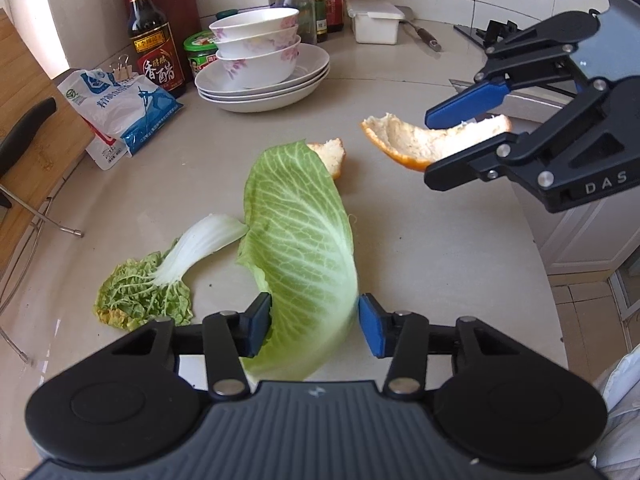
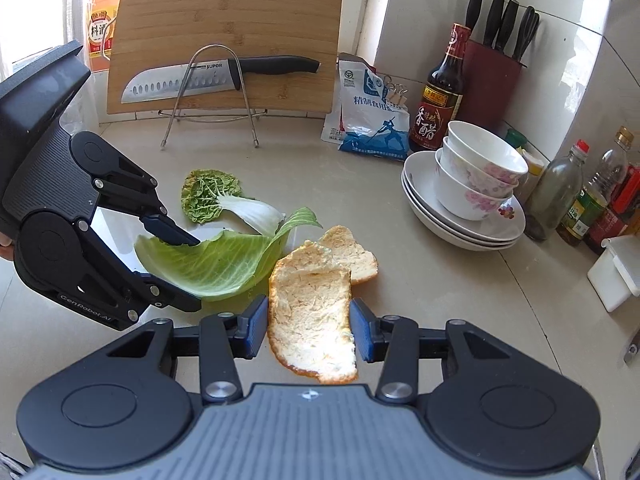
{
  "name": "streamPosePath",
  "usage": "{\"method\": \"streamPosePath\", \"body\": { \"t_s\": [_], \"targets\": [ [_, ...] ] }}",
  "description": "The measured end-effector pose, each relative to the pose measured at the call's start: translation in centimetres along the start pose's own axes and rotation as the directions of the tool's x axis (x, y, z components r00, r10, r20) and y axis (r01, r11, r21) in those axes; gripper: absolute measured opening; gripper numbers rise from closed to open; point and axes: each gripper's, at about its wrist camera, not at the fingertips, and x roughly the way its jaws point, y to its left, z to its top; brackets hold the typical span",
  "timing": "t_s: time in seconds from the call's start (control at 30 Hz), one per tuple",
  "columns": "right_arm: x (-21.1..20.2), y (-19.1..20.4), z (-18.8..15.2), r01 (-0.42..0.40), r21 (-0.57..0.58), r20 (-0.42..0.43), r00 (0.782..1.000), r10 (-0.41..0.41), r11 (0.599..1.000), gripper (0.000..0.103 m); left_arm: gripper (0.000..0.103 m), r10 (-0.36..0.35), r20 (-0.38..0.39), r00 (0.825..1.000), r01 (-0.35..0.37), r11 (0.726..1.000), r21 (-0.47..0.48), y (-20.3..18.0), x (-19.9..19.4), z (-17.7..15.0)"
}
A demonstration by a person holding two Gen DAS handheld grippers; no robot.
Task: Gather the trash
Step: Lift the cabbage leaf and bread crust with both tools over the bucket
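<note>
My left gripper (image 1: 314, 330) is shut on a large green cabbage leaf (image 1: 304, 248) and holds it above the counter; it also shows in the right wrist view (image 2: 188, 272) with the leaf (image 2: 216, 264). My right gripper (image 2: 308, 330) is shut on a big piece of orange peel (image 2: 312, 316), lifted off the counter; in the left wrist view this gripper (image 1: 436, 148) holds the peel (image 1: 416, 142) at the right. A smaller orange peel (image 1: 332, 156) (image 2: 352, 252) and a napa cabbage leaf (image 1: 168, 276) (image 2: 228, 200) lie on the counter.
Stacked bowls on plates (image 1: 260, 64) (image 2: 468, 196), a vinegar bottle (image 1: 150, 28), a salt bag (image 1: 120, 112), a green jar (image 1: 200, 54) and a white box (image 1: 376, 20) stand at the back. A cutting board with a knife (image 2: 224, 76) leans on a rack. The counter edge (image 1: 532, 232) runs at right.
</note>
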Motion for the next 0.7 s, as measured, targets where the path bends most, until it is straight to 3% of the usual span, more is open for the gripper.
{"method": "streamPosePath", "body": {
  "t_s": [0.17,0.27,0.37,0.63,0.7],
  "targets": [
    [-0.8,0.2,-0.5,0.015,0.012,0.001,1.000,-0.015,1.000,0.049,0.048,-0.002,-0.007,1.000,0.002,1.000,-0.003,-0.5,-0.3,-0.3],
    [-1.2,0.4,-0.8,0.021,0.019,-0.001,1.000,-0.021,1.000,0.049,0.058,0.018,-0.018,1.000,-0.018,1.000,-0.023,-0.5,0.3,-0.7],
    [-1.6,0.6,-1.2,0.026,0.026,-0.004,1.000,-0.026,0.999,0.049,0.075,0.035,-0.022,0.999,-0.036,0.998,-0.051,-0.2,0.8,-1.0],
    [-2.1,0.6,-1.6,0.045,0.053,-0.007,0.999,-0.044,0.998,0.050,0.073,0.009,-0.011,1.000,-0.011,0.985,-0.169,0.6,2.2,-0.6],
    [-2.3,0.7,-1.7,0.051,0.059,-0.010,0.999,-0.051,0.997,0.050,0.060,-0.009,0.001,1.000,0.009,0.984,-0.176,0.6,2.1,-0.5]
  ]
}}
